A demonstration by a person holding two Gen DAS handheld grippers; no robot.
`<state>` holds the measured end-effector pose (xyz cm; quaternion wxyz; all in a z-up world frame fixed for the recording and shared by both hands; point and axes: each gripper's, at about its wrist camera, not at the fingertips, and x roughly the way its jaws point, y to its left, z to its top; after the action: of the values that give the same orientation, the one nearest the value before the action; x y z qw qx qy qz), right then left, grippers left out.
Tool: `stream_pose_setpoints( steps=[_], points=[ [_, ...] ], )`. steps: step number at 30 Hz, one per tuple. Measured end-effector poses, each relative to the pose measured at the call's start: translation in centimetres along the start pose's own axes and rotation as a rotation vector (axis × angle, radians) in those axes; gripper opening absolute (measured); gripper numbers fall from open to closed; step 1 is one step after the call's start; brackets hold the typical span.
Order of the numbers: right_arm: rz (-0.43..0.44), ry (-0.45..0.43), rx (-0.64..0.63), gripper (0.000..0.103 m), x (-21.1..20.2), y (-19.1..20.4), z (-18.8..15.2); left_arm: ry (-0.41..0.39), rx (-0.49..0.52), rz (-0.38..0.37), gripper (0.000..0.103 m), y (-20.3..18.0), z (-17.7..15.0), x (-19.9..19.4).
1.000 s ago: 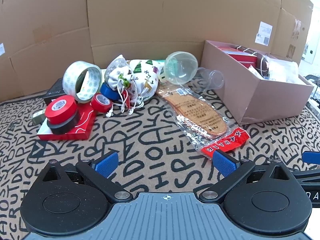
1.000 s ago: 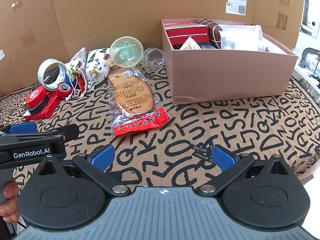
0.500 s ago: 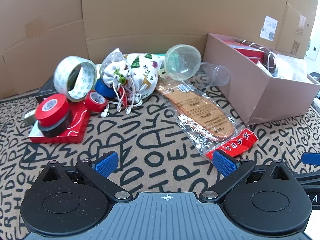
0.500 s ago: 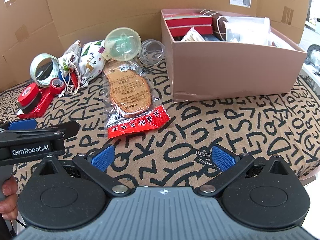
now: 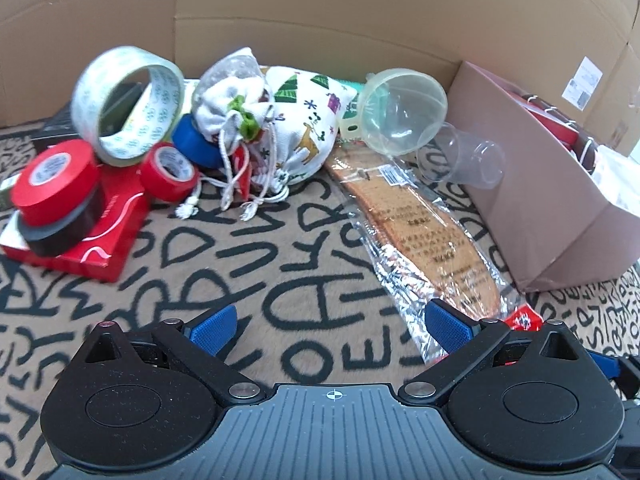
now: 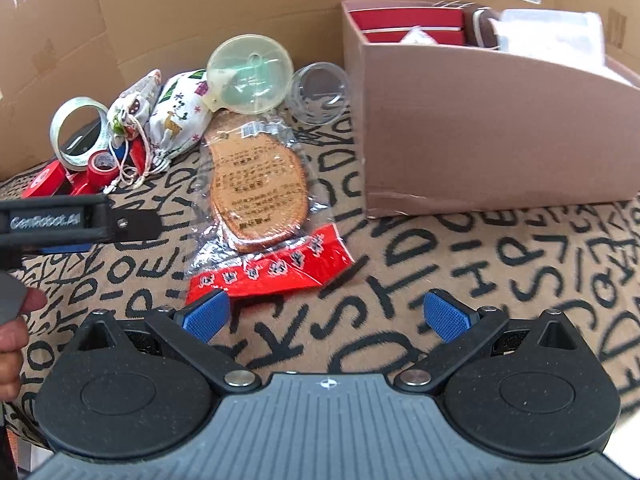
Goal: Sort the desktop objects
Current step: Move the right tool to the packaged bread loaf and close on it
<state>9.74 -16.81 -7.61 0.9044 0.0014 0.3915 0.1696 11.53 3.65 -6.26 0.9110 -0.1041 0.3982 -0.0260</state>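
A bagged insole with a red header (image 6: 260, 204) (image 5: 424, 228) lies on the lettered mat. Behind it are a pale funnel (image 6: 250, 74) (image 5: 402, 110) and a clear cup (image 6: 319, 92) (image 5: 470, 158) on its side. Left of them sit two printed drawstring pouches (image 5: 280, 120), a clear tape roll (image 5: 128, 104), red tape rolls (image 5: 54, 182) on a red box (image 5: 104, 240) and a blue roll (image 5: 192, 144). My left gripper (image 5: 330, 324) is open, low over the mat, its right finger beside the insole bag. My right gripper (image 6: 326, 314) is open just short of the red header.
An open cardboard box (image 6: 488, 128) (image 5: 548, 208) with red boxes and packets inside stands at the right. Cardboard walls (image 5: 320, 12) close the back. The left gripper's body (image 6: 72, 220) and a hand (image 6: 12, 328) show at the right wrist view's left edge.
Both grippers have moved forward toward the objects, which now look larger. The insole bag's red header now lies just ahead of my right gripper's left finger. Both grippers stay open.
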Motion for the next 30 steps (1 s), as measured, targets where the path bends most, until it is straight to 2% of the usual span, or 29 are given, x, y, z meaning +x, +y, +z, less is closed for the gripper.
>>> stream_pose_setpoints(
  steps=[7, 10, 12, 18, 19, 22, 23, 25, 27, 29, 30],
  points=[
    [0.099, -0.073, -0.045, 0.102, 1.6, 0.1, 0.7, 0.019, 0.088, -0.026, 0.085, -1.5, 1.6, 2.6],
    [0.122, -0.096, -0.079, 0.102, 2.2, 0.3, 0.9, 0.017, 0.107, -0.022, 0.084, -1.9, 2.2, 3.5],
    [0.126, -0.112, -0.106, 0.099, 2.6, 0.5, 1.1, 0.018, 0.111, -0.036, 0.084, -2.1, 2.6, 3.9],
    [0.132, -0.153, -0.157, 0.082, 3.7, 0.7, 1.7, 0.032, 0.111, -0.085, 0.076, -2.4, 3.9, 5.0],
    [0.143, -0.154, -0.161, 0.077, 3.8, 0.7, 1.8, 0.030, 0.113, -0.093, 0.071, -2.5, 4.0, 5.3],
    [0.160, -0.156, -0.166, 0.068, 4.1, 0.8, 2.1, 0.030, 0.118, -0.119, 0.042, -2.9, 4.5, 5.8],
    [0.165, -0.156, -0.166, 0.064, 4.1, 0.8, 2.2, 0.031, 0.122, -0.130, 0.036, -3.0, 4.6, 5.8],
    [0.166, -0.159, -0.163, 0.063, 4.1, 0.9, 2.2, 0.024, 0.135, -0.133, 0.033, -3.1, 4.6, 5.8],
    [0.162, -0.160, -0.161, 0.061, 3.9, 1.0, 2.1, 0.015, 0.144, -0.127, 0.026, -3.1, 4.5, 5.6],
    [0.160, -0.159, -0.165, 0.059, 3.6, 1.2, 2.0, 0.012, 0.147, -0.122, 0.014, -3.0, 4.4, 5.3],
    [0.161, -0.159, -0.168, 0.058, 3.3, 1.2, 1.9, 0.016, 0.145, -0.120, 0.013, -3.0, 4.3, 5.1]
  ],
)
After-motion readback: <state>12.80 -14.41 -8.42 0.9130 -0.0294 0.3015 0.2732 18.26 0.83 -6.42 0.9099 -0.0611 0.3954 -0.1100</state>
